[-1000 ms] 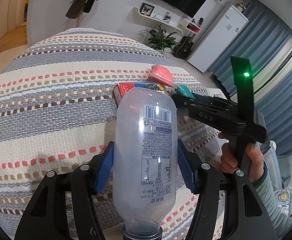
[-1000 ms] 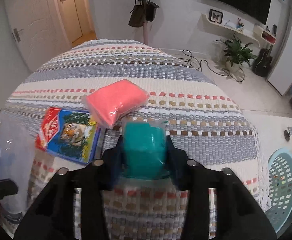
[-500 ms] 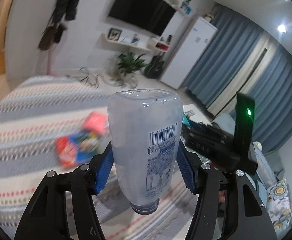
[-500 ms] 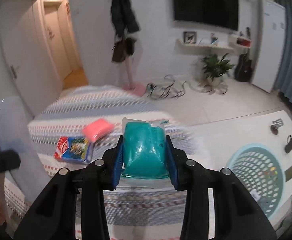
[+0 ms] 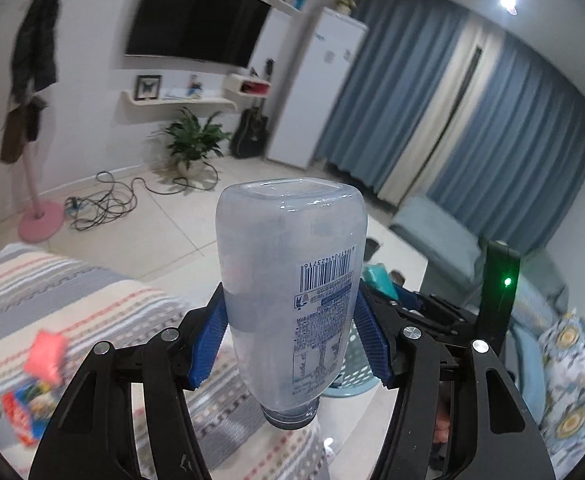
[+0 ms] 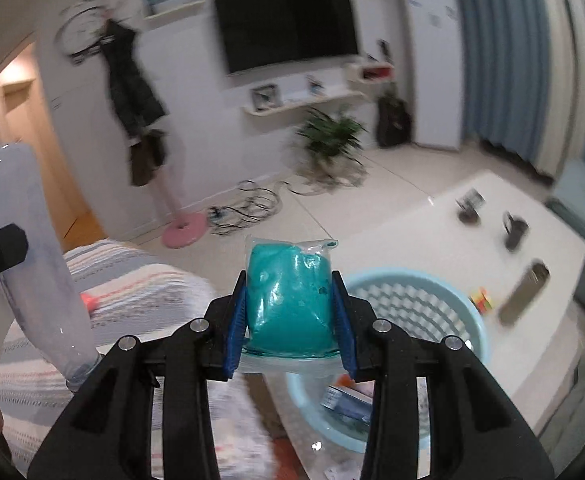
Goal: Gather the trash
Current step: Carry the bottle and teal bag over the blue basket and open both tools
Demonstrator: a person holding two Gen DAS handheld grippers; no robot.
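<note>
My left gripper (image 5: 290, 332) is shut on a clear plastic bottle (image 5: 292, 280), held neck down in the air above the striped bed (image 5: 72, 300). The bottle also shows at the left of the right wrist view (image 6: 24, 248). My right gripper (image 6: 290, 320) is shut on a teal packet in clear wrap (image 6: 290, 300), held beside a light blue laundry basket (image 6: 448, 308) that holds some trash. The right gripper with the teal packet (image 5: 378, 278) shows just behind the bottle in the left wrist view. A pink packet (image 5: 46, 350) and a red and blue box (image 5: 26, 412) lie on the bed.
A white low table (image 6: 492, 240) with keys, a remote and small items stands behind the basket. A pink-based coat stand (image 6: 184, 228), floor cables, a potted plant (image 6: 332, 136), a TV wall and blue curtains lie beyond. A sofa with patterned cushions (image 5: 564, 360) is at the right.
Both grippers have lifted off the bed and swung right, carrying the bottle and the teal packet. The basket now sits close under the right gripper; the bed has slid to the lower left.
</note>
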